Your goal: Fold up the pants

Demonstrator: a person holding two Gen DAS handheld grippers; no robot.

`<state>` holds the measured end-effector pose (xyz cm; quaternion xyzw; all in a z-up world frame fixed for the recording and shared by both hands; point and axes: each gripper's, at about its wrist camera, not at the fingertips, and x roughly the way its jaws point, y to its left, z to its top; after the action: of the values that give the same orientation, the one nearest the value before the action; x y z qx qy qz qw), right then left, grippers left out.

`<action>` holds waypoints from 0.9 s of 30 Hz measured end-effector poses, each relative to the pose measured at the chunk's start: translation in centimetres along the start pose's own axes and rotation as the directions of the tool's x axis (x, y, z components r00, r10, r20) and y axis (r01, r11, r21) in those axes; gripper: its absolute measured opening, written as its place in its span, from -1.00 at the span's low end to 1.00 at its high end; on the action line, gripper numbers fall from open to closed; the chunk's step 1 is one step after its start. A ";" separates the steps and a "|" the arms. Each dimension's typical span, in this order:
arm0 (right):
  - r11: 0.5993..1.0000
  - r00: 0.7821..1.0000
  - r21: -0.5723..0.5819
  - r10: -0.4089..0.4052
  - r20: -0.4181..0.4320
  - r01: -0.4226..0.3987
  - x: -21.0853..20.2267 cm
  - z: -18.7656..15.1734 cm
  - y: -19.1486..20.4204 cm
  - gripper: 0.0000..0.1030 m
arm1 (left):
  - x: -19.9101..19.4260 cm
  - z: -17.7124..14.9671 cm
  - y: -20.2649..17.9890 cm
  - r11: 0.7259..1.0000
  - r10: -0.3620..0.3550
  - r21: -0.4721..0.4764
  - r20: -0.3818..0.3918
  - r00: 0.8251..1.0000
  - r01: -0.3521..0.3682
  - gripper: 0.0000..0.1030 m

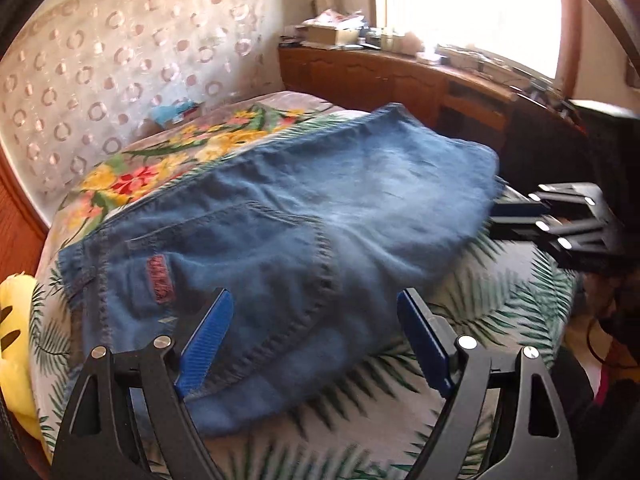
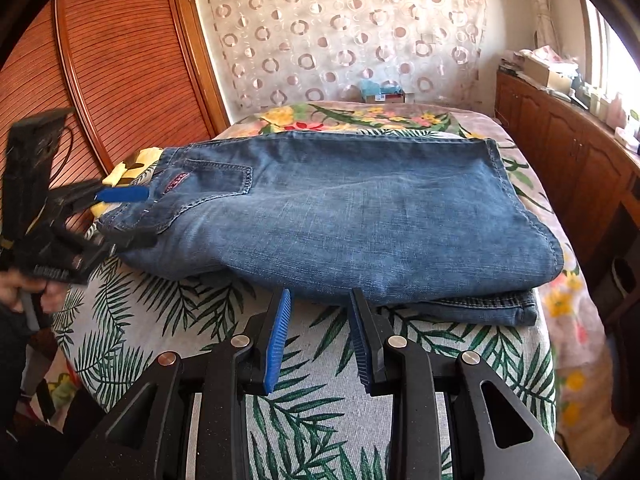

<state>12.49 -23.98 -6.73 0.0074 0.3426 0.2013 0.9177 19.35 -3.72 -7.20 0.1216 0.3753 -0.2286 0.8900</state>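
Blue jeans (image 1: 280, 216) lie folded into a thick stack on a bed with a leaf-print cover (image 1: 500, 300). They also show in the right wrist view (image 2: 360, 220), with the waistband and a back pocket at the left. My left gripper (image 1: 316, 300) is open, its blue pads over the waistband end of the jeans. It shows in the right wrist view (image 2: 132, 216) at the jeans' left end. My right gripper (image 2: 320, 300) is partly open and empty, just in front of the jeans' near edge. It shows in the left wrist view (image 1: 516, 216) at the jeans' right end.
A yellow soft toy (image 1: 16, 336) lies at the bed's edge by the waistband. A wooden cabinet (image 2: 560, 148) with clutter on top runs under the window. A wooden slatted panel (image 2: 120, 60) and a patterned curtain (image 2: 344, 32) stand behind the bed.
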 end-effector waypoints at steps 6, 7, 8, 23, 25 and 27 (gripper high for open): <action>1.000 1.000 0.014 -0.005 0.003 0.005 -0.3 -0.1 0.2 -0.41 | 1.9 -0.6 -3.5 0.994 -0.032 0.099 -0.041 0.999 0.036 -0.11; 1.000 1.000 0.014 -0.003 0.002 0.003 -0.3 -0.1 0.3 -0.41 | 2.3 -0.6 -3.8 0.994 -0.022 0.110 -0.052 0.998 0.027 -0.20; 1.000 1.000 0.013 0.002 0.001 -0.002 -0.4 -0.2 0.3 -0.41 | 2.9 -0.6 -3.8 0.993 -0.005 0.118 -0.064 0.998 0.013 -0.36; 0.995 0.995 -0.027 0.098 -0.015 -0.098 2.3 0.8 2.7 -0.41 | 2.2 4.4 0.8 0.999 -0.013 0.049 -0.010 1.000 0.013 -0.91; 0.992 0.993 -0.031 0.121 -0.018 -0.121 3.1 1.5 3.2 -0.41 | 2.8 4.7 1.4 0.999 -0.012 0.041 -0.018 1.000 0.013 -0.91; 0.990 0.991 -0.041 0.132 -0.017 -0.132 3.8 2.1 3.6 -0.41 | 3.3 4.7 1.9 0.999 -0.015 0.032 -0.025 1.000 0.016 -0.91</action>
<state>15.12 -19.00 -6.93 0.0092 0.3434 0.2689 0.8998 25.24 -4.96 -6.25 0.1360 0.3836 -0.2401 0.8813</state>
